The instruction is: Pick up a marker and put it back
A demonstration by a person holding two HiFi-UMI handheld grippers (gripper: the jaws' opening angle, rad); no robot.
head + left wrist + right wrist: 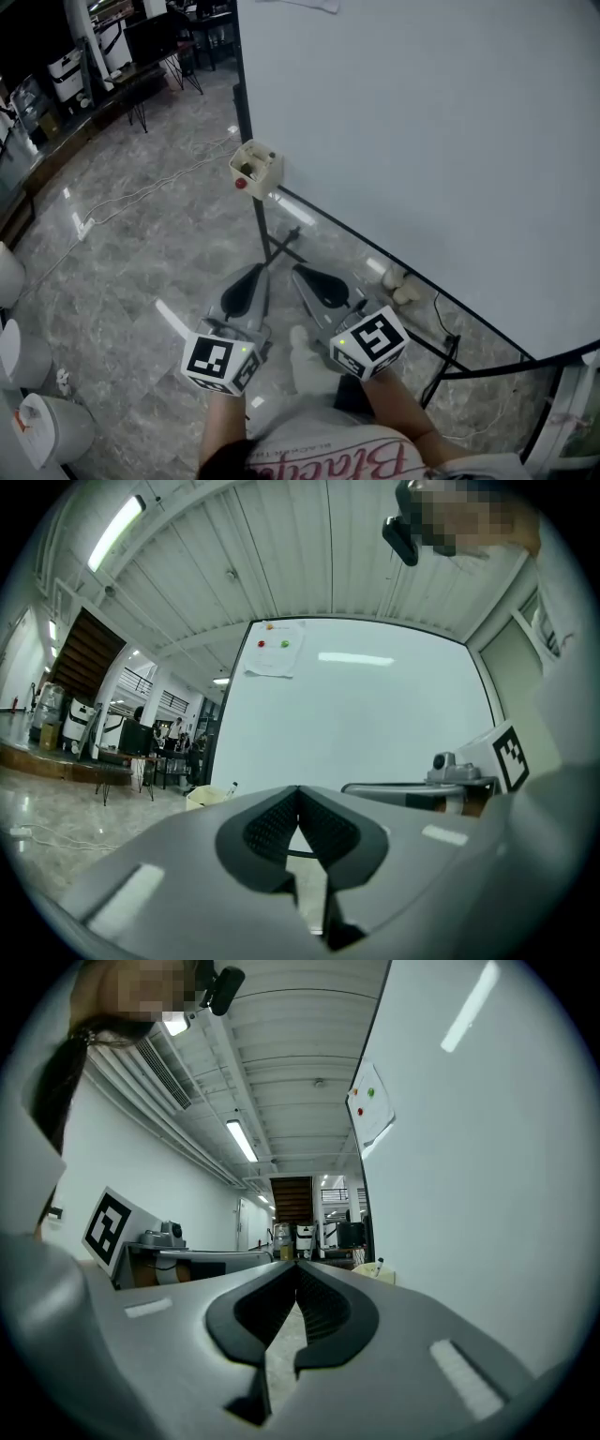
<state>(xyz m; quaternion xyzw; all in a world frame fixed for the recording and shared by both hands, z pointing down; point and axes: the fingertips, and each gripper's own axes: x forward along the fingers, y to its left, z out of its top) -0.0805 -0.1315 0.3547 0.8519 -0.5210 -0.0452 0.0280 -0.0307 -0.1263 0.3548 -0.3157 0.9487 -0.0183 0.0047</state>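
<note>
A cream marker box (pixel 255 167) hangs at the lower left corner of the whiteboard (pixel 422 141), with dark markers and a red cap showing in it. Both grippers are held low over the floor, short of the box and pointing toward it. My left gripper (pixel 257 270) is shut with nothing between its jaws, and so is my right gripper (pixel 299 271). In the left gripper view the shut gripper (pixel 298 790) points at the board, and the box (pixel 208 797) lies to its left. In the right gripper view the box (pixel 380 1272) sits right of the shut gripper (pixel 297 1262).
The whiteboard's black stand legs (pixel 272 246) spread across the marble floor below the box. A white cable (pixel 141 192) trails over the floor at left. White bins (pixel 42 427) stand at the lower left. Desks and chairs (pixel 141 56) fill the far left. A paper sheet (pixel 275 649) is pinned on the board.
</note>
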